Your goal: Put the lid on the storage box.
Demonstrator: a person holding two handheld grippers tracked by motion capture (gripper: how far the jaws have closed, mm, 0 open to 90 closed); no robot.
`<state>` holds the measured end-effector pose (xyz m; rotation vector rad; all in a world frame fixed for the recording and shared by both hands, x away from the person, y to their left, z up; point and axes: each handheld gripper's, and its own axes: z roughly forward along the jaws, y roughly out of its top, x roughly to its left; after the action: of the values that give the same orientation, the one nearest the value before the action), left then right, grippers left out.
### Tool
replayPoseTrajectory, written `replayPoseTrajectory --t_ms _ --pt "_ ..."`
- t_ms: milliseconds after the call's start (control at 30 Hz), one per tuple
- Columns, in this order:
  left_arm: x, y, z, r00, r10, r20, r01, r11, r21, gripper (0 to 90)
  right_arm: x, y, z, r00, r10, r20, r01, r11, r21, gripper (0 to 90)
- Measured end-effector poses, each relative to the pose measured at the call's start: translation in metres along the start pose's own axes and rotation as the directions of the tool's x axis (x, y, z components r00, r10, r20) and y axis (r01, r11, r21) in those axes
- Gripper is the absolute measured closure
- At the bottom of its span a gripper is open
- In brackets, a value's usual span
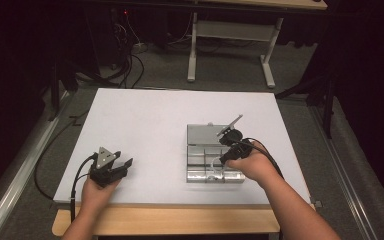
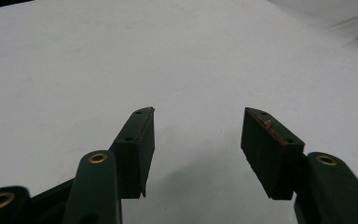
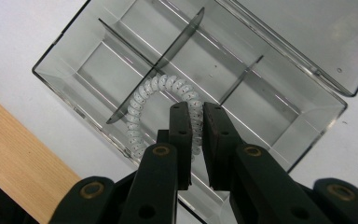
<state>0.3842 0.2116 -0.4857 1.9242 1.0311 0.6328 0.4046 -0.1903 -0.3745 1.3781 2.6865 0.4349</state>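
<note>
Clear plastic compartment box (image 3: 279, 121), lid open, near the table's front edge, with white spiral hair tie (image 3: 142, 100) pinched by the nearly shut right gripper (image 3: 196, 114) over a front compartment; left gripper (image 2: 196, 135) open, empty, well apart.

A white rectangular table top (image 1: 145, 125) edged with pale wood at 6 o'clock is set on grey carpeted floor (image 1: 230, 70). A second table's white metal legs (image 1: 192, 50) are seen at 12 o'clock, black cables (image 1: 130, 65) at 11 o'clock. The surroundings are dimly lit.
</note>
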Motion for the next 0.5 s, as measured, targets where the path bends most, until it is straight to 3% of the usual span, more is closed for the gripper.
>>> replayPoseTrajectory --t_ms 67,100,500 --pt "0.000 0.000 0.000 1.0000 -0.002 0.001 0.002 1.0000 0.000 45.0 0.003 0.002 0.001 0.9999 0.015 -0.003 -0.015 1.000 0.009 83.5" --pt "0.000 0.000 0.000 1.0000 -0.003 0.002 0.003 1.0000 0.000 45.0 0.003 0.003 0.002 1.0000 -0.006 -0.004 0.006 1.000 0.002 83.5" --pt "0.000 0.000 0.000 1.0000 -0.002 0.005 0.002 1.0000 0.001 45.0 0.017 0.015 0.014 0.9989 -0.043 -0.021 0.043 0.999 0.011 83.5"
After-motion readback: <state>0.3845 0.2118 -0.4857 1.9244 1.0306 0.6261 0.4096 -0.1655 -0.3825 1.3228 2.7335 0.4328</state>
